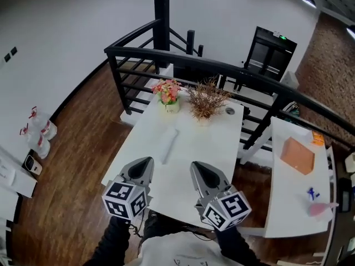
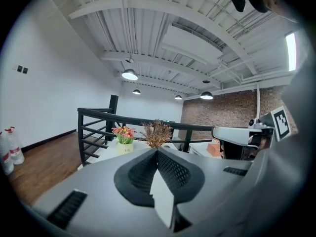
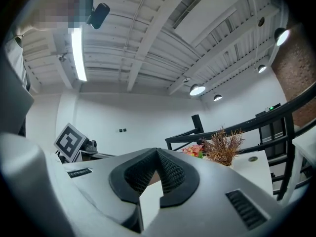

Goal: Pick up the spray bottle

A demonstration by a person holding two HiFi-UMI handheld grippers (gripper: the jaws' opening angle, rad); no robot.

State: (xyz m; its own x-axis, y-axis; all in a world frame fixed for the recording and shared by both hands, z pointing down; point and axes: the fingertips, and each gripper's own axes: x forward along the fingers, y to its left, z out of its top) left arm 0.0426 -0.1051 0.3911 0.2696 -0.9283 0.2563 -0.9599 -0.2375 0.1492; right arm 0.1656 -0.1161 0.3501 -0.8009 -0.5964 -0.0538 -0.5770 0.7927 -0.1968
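No spray bottle shows plainly. A slim white object (image 1: 169,144) lies on the white table (image 1: 222,143). On the side table (image 1: 288,193) at the right lies a pale pink item (image 1: 321,208) with a blue part; I cannot tell what it is. My left gripper (image 1: 148,160) hangs over the near left edge of the white table, jaws shut and empty. My right gripper (image 1: 195,165) is beside it over the near edge, also shut with nothing held. In the gripper views the left gripper (image 2: 157,151) and the right gripper (image 3: 157,151) point level across the table, tips closed together.
A pot of pink flowers (image 1: 168,93) and a dried brown plant (image 1: 206,101) stand at the table's far end. A black railing (image 1: 222,68) runs behind it. An orange box (image 1: 298,155) sits on the side table. Bottles (image 1: 39,133) stand on the floor at the left wall.
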